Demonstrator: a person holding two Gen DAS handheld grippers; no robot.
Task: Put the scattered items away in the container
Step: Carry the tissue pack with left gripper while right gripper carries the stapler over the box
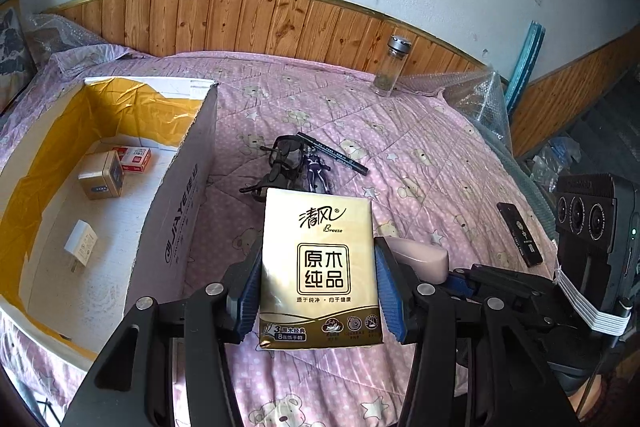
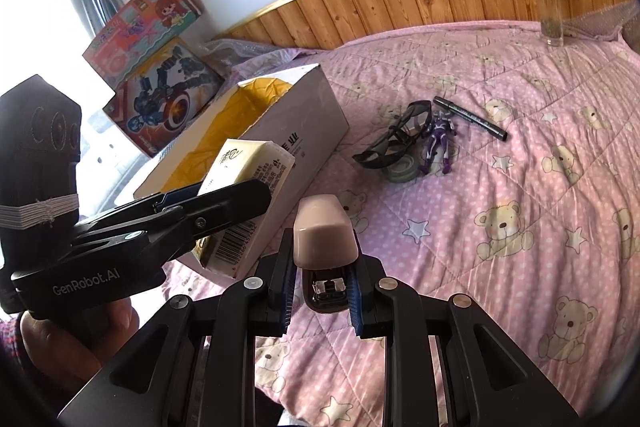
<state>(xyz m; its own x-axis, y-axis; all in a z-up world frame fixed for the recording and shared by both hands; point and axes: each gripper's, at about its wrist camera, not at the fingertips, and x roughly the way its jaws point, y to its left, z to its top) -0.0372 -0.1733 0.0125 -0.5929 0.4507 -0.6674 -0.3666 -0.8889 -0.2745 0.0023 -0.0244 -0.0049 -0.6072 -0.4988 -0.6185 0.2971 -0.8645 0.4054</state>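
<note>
My left gripper [image 1: 320, 267] is shut on a cream and gold tissue pack [image 1: 320, 259], held above the bed just right of the open cardboard box [image 1: 192, 195]. In the box lie a gold power bank [image 1: 100, 175], a red and white small box [image 1: 134, 158] and a white charger [image 1: 80, 245]. My right gripper [image 2: 322, 267] is shut on a pink stapler [image 2: 324, 235], close beside the left gripper [image 2: 224, 199] and its tissue pack [image 2: 248, 167]. On the quilt lie dark goggles [image 2: 400, 135], a tape roll [image 2: 402, 171], a purple figure [image 2: 438, 143] and a black pen [image 2: 470, 117].
A glass jar [image 2: 550, 11] with a metal lid stands by the wooden wall panel at the far side. A flat black device [image 1: 520, 235] lies near the bed's right edge. Toy boxes [image 2: 160, 83] lean behind the cardboard box [image 2: 312, 107]. Bubble wrap [image 1: 476, 95] covers the far right corner.
</note>
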